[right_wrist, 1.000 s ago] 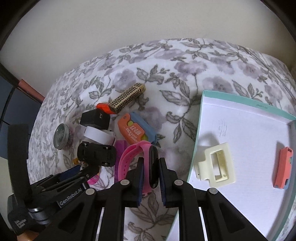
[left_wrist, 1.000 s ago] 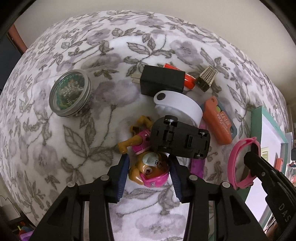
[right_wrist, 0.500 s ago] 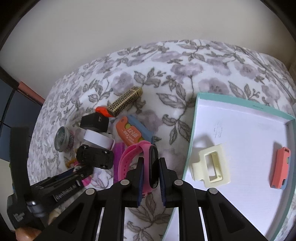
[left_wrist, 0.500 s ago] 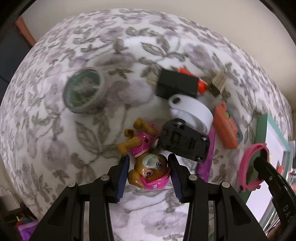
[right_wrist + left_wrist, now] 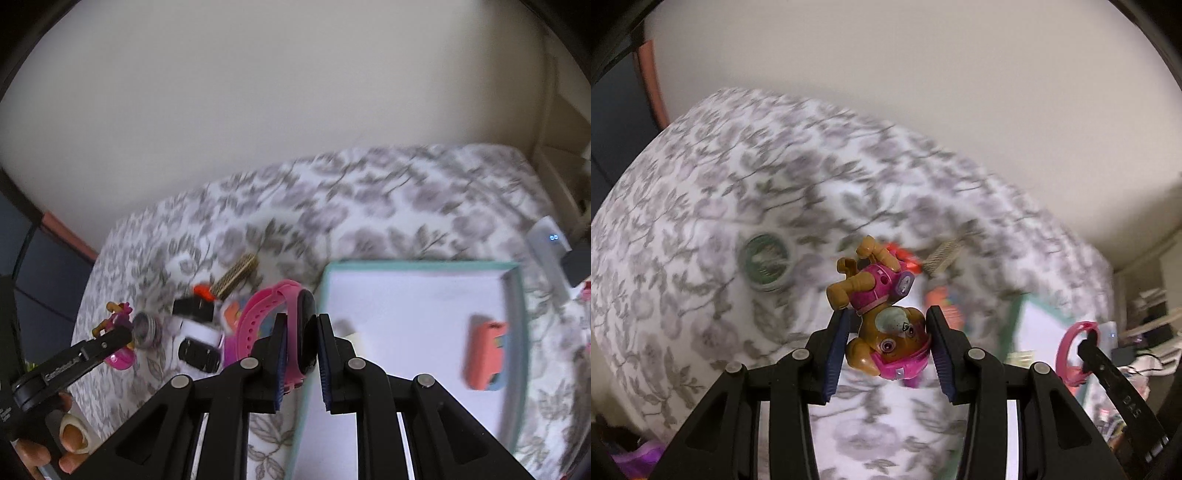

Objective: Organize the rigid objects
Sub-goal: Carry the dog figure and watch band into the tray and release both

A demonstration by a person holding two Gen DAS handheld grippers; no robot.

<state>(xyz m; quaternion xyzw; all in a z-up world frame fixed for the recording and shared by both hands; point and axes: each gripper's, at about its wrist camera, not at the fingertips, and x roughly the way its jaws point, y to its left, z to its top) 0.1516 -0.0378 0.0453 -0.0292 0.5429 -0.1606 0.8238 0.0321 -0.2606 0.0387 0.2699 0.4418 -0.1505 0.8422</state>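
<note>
Left wrist view: the left gripper [image 5: 888,350] pinches a toy puppy figure [image 5: 882,325] by its head, body and legs pointing up and away from the camera, above the blurred floral tablecloth [image 5: 701,206]. Right wrist view: the right gripper [image 5: 302,350], pressed nearly together, clamps the black face of a pink smartwatch [image 5: 291,321], its strap looping left, at the left rim of the teal-edged tray [image 5: 515,332]. No writing reads clearly.

Floral tablecloth [image 5: 701,206]; plain wall [image 5: 258,92].
</note>
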